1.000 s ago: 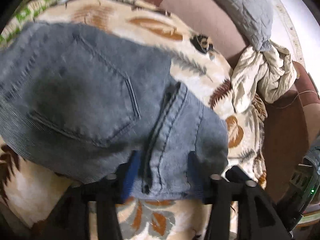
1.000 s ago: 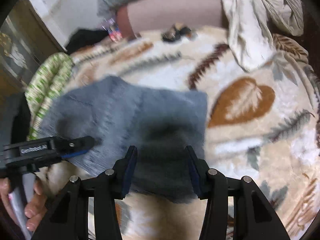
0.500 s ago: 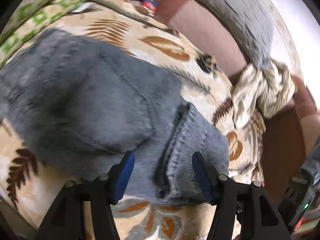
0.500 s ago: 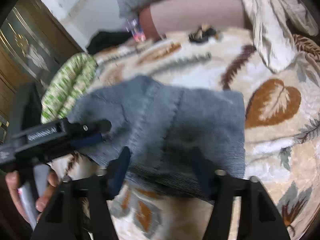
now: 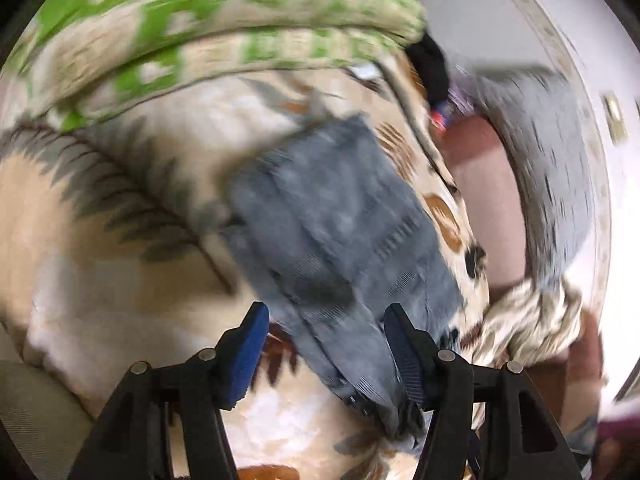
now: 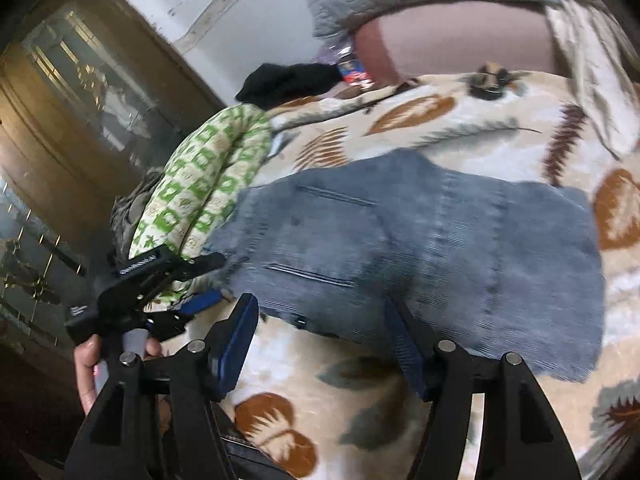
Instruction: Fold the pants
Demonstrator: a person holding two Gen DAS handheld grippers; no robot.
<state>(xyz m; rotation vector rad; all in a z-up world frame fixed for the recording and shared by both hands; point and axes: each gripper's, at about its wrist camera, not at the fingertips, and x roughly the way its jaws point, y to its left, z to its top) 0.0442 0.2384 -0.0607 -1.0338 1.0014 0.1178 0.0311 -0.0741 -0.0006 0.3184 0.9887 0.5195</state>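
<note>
Jaws wide on both grippers, gripping nothing; folded pants (image 6: 420, 252) lie on leaf-print blanket (image 6: 440, 128), green-checked pillow (image 6: 200, 184) beside.

My work surface is a bed spread with a cream blanket (image 6: 460, 128) printed with brown and grey leaves. On it, folded into a compact block, lie the grey-blue pants (image 6: 420, 248), roughly in the middle. At the left edge sits a rolled green-and-cream quilt (image 6: 200, 184), touching the pants' left end. Far beyond it lies a black cloth (image 6: 288, 80). At the far right a crumpled beige leaf-print sheet (image 5: 528, 320) rests against the brown headboard (image 6: 460, 44).
</note>
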